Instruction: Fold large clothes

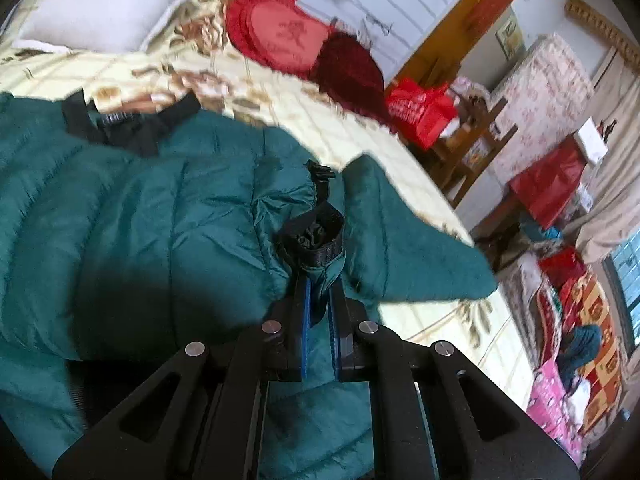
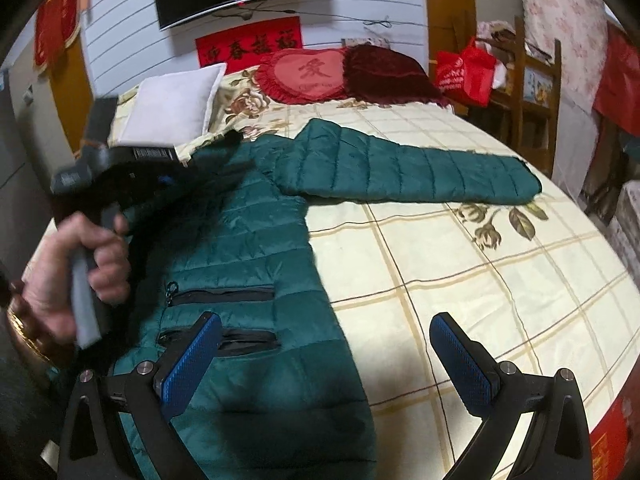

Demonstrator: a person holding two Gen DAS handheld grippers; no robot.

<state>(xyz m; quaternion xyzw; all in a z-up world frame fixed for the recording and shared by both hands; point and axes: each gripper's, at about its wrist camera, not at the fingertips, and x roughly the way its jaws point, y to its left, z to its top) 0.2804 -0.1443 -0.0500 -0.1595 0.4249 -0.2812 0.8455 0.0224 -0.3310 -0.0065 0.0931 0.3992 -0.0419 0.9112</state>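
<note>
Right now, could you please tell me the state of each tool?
Left tool: shut on the green jacket's sleeve cuff.
Right tool: open, holding nothing.

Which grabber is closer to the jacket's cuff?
Left. The left gripper is pinching the green jacket's cuff between its fingers. The right gripper hangs open over the jacket's bottom part, near the pockets.

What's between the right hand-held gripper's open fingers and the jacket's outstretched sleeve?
Right wrist view: only bare checked bedspread lies between the right hand-held gripper and the sleeve.
</note>
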